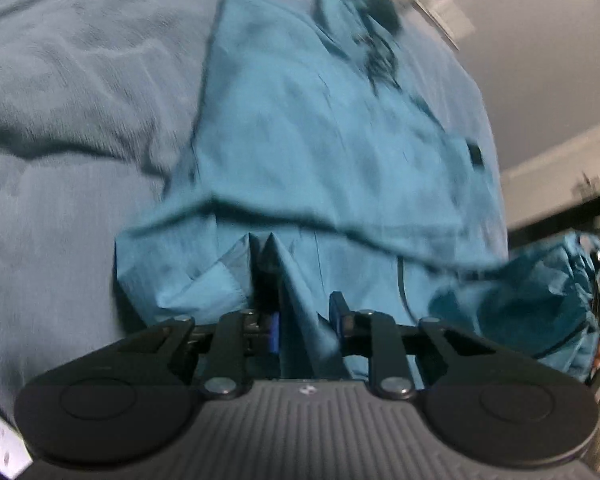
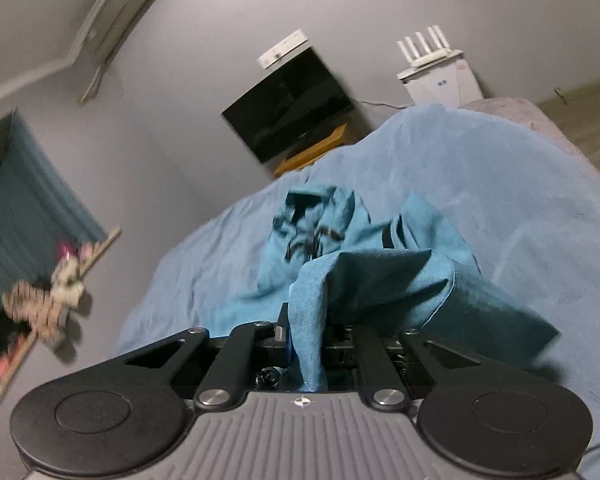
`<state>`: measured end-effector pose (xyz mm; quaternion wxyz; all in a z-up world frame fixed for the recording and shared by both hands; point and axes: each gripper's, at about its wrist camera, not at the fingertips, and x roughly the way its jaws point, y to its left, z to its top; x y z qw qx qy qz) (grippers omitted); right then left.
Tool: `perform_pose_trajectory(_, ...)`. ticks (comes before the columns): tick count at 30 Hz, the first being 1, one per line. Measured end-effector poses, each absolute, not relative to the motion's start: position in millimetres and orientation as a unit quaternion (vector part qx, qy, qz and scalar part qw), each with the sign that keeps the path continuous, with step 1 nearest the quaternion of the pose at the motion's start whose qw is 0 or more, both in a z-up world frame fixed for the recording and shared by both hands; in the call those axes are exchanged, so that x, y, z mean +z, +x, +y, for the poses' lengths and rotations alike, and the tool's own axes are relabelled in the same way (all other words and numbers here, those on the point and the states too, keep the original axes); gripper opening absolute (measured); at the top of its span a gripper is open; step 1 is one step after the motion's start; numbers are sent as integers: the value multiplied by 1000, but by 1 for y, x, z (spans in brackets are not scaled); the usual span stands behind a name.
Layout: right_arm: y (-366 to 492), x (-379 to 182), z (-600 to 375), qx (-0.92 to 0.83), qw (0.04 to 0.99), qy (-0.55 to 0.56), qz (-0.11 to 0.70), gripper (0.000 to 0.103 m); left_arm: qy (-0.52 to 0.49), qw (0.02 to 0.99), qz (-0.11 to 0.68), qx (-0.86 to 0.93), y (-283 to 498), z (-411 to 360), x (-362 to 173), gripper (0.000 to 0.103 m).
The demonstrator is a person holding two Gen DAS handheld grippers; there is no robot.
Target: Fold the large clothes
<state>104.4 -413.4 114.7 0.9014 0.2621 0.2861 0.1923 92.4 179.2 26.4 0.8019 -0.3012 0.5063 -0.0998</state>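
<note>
Item under inspection: 1 large teal garment (image 1: 320, 128), a collared shirt with dark buttons, lying on a bed covered by a blue blanket (image 1: 60, 100). The collar end (image 1: 356, 20) lies far from the cameras; the near hem is raised off the bed.

Left tool (image 1: 296, 300): clenched on a pleat of the near hem. Cloth runs up between the 2 fingers and is pinched there, with a loose flap hanging to its left.

Right tool (image 2: 306, 332): clenched on a fold of the same garment. A strip of teal fabric passes between the fingers and a hooded bulge of cloth (image 2: 400, 280) stands just beyond them, hiding part of the shirt body (image 2: 312, 232).

Background, right wrist view: a dark screen (image 2: 288, 108) and a white router (image 2: 432, 50) against the wall, well apart from the work. No obstruction noted.

Assessment: both views are blurred, consistent with a lift in progress. The step in hand appears to be carrying the hem toward the collar to make a crosswise fold.

Recommendations:
1. Keep the 2 tools level with each other so the hem travels as a straight edge.
2. Hold the cloth taut between them; the bulge at the right suggests slack that could crease under the fold.
3. Lift high enough for the hem to clear the body before lowering.
4. Lay the hem square to the shoulders, then release.

Risk: a thin pinch could slip if pulled hard.
</note>
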Motion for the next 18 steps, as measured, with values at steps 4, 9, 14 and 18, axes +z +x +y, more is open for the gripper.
perform_pose_trajectory(4,171,110,-402,151,905,283,279,11,-355,804,474,-58,140,199,39,20)
perform_pose_trajectory(9,249,90,-397,75,906,335,249,13,-370,821,436,-2,218,220,59,20)
perform_pose_trajectory(14,278,55,-404,12,889,403,218,76,-398,812,426,35,259,241,58,45)
perform_pose_trajectory(18,276,35,-390,28,922,325,209,75,-350,847,399,40,252,239,57,61)
